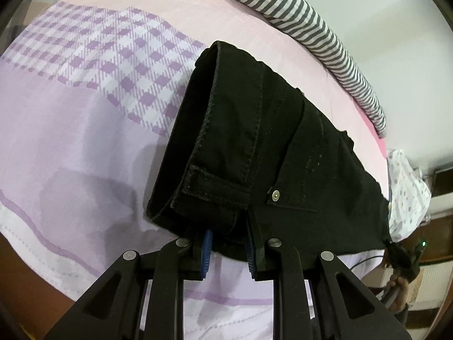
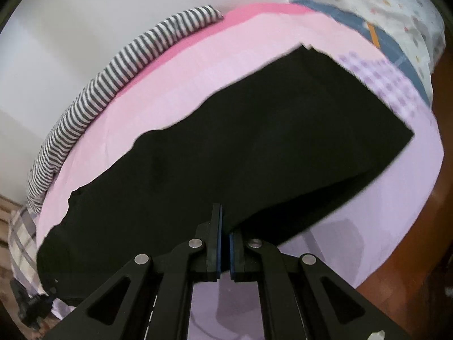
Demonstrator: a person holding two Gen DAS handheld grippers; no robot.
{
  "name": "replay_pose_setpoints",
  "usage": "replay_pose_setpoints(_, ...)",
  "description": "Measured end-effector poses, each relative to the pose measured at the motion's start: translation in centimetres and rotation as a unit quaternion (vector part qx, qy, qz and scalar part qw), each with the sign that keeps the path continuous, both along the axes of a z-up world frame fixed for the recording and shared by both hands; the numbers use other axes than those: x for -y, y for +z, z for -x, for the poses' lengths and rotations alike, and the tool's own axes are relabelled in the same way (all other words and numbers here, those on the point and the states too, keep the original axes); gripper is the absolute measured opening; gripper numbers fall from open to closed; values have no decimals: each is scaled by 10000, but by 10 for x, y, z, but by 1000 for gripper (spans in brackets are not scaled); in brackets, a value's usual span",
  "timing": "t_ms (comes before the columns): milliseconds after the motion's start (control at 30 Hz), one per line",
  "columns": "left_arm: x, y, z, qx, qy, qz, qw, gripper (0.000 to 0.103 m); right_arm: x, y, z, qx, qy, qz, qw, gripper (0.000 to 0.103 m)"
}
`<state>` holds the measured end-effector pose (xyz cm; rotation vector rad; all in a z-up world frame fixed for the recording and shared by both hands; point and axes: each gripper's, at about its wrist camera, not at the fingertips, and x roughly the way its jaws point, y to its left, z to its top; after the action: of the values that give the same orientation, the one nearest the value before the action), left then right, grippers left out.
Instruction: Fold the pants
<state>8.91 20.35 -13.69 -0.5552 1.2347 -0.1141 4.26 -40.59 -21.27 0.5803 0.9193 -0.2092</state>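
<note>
The black pants [image 1: 254, 147] lie on a bed, over a sheet [image 1: 70, 147] that is pale lilac with a purple-checked panel and pink farther back. In the left wrist view they fill the centre and right of the frame: the waistband end curls up in the middle, a belt loop [image 1: 215, 182] and a metal rivet [image 1: 275, 196] show just above the bottom centre, and the cloth runs off toward the right edge. The left gripper [image 1: 229, 250] rises from the bottom centre, and its blue-padded fingers [image 1: 206, 250] pinch the lower edge of the waistband cloth, which is bunched between them.

In the right wrist view the pants [image 2: 240, 155] stretch as a dark band from the lower left to the upper right, where the square leg end lies on the sheet [image 2: 184, 73]. The right gripper [image 2: 225, 250] comes up from the bottom centre, its jaws pressed together. The near edge of the pants sits right at the fingertips, but whether cloth is caught between the pads cannot be told. This view is somewhat blurred.

A grey-and-white striped cloth [image 1: 317, 28] lies rolled along the far edge of the bed, top right in the left view and upper left [image 2: 119, 68] in the right view, against a pale wall [image 2: 70, 28]. A white cloth with coloured spots [image 2: 382, 8] is bunched at the upper right of the right view and at the right edge [image 1: 407, 195] of the left view. No containers show.
</note>
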Motion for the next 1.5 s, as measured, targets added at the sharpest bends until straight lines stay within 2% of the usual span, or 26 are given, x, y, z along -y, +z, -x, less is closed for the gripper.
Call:
replay_pose_setpoints(100,2,-1,2,-11,-43,-114,9999,21,0,-12,1,-129,2,-11,9999,2)
replay_pose_setpoints(167,10,-1,-1,-14,-80,-319,9995,21,0,-20,-3,-238,50,62,9997,3)
replay_pose_setpoints(300,34,9,2,144,-473,-1200,9915,26,1,-26,-5,-256,74,-14,9996,4)
replay_pose_setpoints(367,40,14,5,205,-565,-1406,9882,27,3,-27,-4,-226,99,-118,9996,7)
replay_pose_setpoints(433,45,22,10,292,-638,-1534,9857,31,7,-30,-2,-135,123,-369,9992,13)
replay_pose_setpoints(533,50,36,22,425,-741,-1734,9812,34,18,-31,3,54,101,-700,9975,14)
replay_pose_setpoints(700,65,63,44,869,-929,-2083,9698,34,45,-33,8,296,-73,-945,9951,17)
replay_pose_setpoints(800,90,74,47,1168,-1175,-1987,9660,34,63,-34,7,407,-194,-1055,9934,17)
replay_pose_setpoints(867,118,79,45,1405,-1510,-1923,9594,35,77,-34,7,480,-273,-1142,9919,17)
replay_pose_setpoints(967,176,79,36,1693,-2204,-1774,9441,35,97,-34,10,596,-401,-1305,9888,17)
replay_pose_setpoints(1067,237,73,28,1951,-2904,-1586,9233,36,113,-34,11,699,-443,-1488,9854,17)
replay_pose_setpoints(1167,295,65,25,2167,-3537,-1463,8981,36,118,-33,9,700,-340,-1606,9839,13)
replay_pose_setpoints(1233,330,57,22,2214,-3901,-1311,8841,36,119,-31,9,718,-289,-1612,9839,13)
replay_pose_setpoints(1333,369,41,22,2122,-4326,-1056,8698,36,123,-30,10,751,-308,-1617,9835,14)
replay_pose_setpoints(1367,379,38,23,2138,-4422,-1077,8644,36,126,-30,11,764,-314,-1658,9827,14)
replay_pose_setpoints(1400,394,32,26,2157,-4609,-1166,8529,36,129,-32,11,768,-327,-1696,9820,14)
replay_pose_setpoints(1500,417,25,33,2293,-4809,-1363,8352,36,138,-34,12,832,-349,-1836,9788,14)
